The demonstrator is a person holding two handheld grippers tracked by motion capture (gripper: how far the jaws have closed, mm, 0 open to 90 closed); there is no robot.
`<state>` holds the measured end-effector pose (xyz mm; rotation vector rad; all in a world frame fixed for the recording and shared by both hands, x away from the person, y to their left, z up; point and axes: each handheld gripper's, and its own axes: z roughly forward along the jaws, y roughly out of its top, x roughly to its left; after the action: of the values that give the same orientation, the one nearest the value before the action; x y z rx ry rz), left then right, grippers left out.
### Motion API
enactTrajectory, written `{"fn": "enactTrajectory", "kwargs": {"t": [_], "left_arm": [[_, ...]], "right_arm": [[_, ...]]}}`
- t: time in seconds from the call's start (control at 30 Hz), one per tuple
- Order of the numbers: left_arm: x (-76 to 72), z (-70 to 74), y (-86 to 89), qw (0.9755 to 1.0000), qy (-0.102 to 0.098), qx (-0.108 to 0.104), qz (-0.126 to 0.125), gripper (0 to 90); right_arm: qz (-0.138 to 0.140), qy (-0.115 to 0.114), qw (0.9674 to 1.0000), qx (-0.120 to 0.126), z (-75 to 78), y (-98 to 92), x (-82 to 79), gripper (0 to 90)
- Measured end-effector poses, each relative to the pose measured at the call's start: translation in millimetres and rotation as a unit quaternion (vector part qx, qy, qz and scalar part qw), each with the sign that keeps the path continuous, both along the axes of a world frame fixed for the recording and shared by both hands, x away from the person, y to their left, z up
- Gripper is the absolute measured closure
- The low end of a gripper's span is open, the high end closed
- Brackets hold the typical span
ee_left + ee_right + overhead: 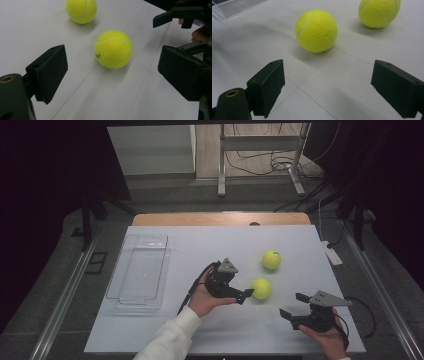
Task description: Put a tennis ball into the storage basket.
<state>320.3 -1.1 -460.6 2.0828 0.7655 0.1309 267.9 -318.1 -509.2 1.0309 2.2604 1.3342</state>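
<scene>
Left gripper (246, 294) open, jaws wide, empty, just beside near ball (261, 288) at worktop (200, 245) middle. Right gripper (293, 306) open, empty, near worktop's front right corner. Far ball (271, 259) behind near ball, apart from it. Clear tray (142, 270) along left edge.

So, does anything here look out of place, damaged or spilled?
Nothing stands out. Two balls, the near one and the far one, sit whole on the table. The clear tray lies flat and square to the table edge, with nothing in it. The left gripper and right gripper are open, holding nothing.
</scene>
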Motion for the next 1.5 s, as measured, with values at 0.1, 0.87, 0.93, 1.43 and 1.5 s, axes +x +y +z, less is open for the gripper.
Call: {"fn": "enactTrajectory", "kwargs": {"t": [0.1, 0.87, 0.93, 1.43, 1.5], "left_arm": [[1.2, -1.0, -3.6, 1.0, 0.001, 0.002, -0.004, 9.9], [13.7, -13.9, -27.6, 0.9996, 0.012, 0.011, -0.022, 10.0], [15.2, -15.4, -28.9, 0.9996, 0.014, 0.009, -0.023, 10.1], [22.0, -24.6, -37.4, 0.9994, 0.022, 0.012, -0.024, 10.2], [22.7, -25.3, -38.4, 0.9994, 0.022, 0.013, -0.024, 10.2]], "right_arm": [[0.0, 0.0, 1.0, 0.0, 0.0, 0.2, -0.1, 12.0], [-0.001, 0.002, 1.0, -0.001, -1.2, -1.0, 0.7, 11.9], [-0.001, 0.002, 1.0, 0.0, -1.4, -1.0, 0.7, 11.9], [0.002, 0.002, 1.0, 0.001, -1.2, -0.1, 0.7, 11.9], [0.002, 0.003, 1.0, 0.0, -1.3, -0.1, 1.0, 11.9]]}}
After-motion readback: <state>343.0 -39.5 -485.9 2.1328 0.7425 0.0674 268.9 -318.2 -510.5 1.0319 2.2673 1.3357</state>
